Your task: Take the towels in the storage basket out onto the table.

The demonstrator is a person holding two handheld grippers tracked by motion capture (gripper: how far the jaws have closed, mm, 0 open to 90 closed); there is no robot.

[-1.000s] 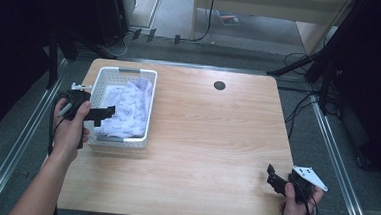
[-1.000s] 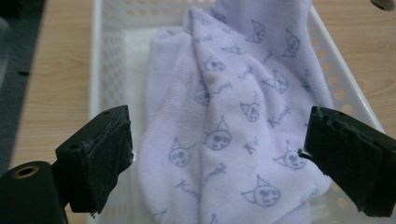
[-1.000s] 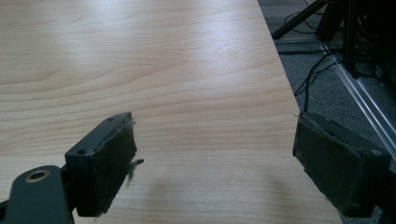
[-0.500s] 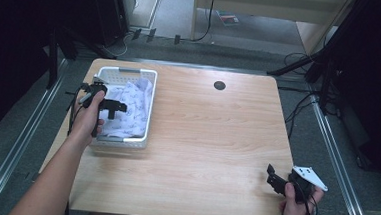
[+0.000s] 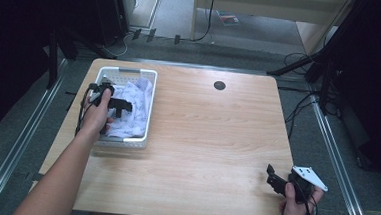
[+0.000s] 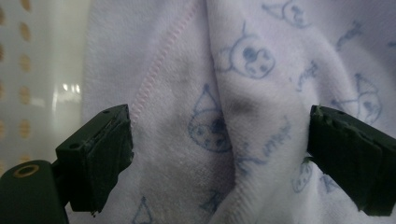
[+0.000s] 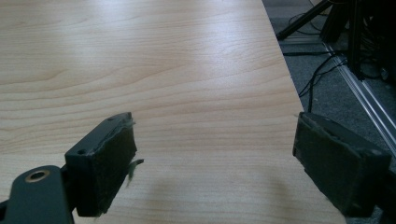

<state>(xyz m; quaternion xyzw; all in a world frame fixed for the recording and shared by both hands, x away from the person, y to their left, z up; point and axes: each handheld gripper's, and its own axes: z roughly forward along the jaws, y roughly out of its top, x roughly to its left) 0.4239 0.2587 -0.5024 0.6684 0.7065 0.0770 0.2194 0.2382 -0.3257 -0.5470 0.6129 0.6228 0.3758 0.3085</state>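
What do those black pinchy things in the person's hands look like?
Each hand holds a black gripper with two chunky jaws. The jaws are lined with dark, worn pads, frayed at the edges, and there is a small brass-coloured ring near the base. The right gripper carries a grey three-cornered plate on top. A black cable trails from the left gripper. The forearms are bare, with no sleeves showing.

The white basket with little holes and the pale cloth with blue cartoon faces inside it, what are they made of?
The white basket with little holes looks like glossy moulded plastic, judging by its shine. The pale cloth with blue cartoon faces seems soft knitted cotton: fuzzy surface, pink stitched seam, floppy folds.
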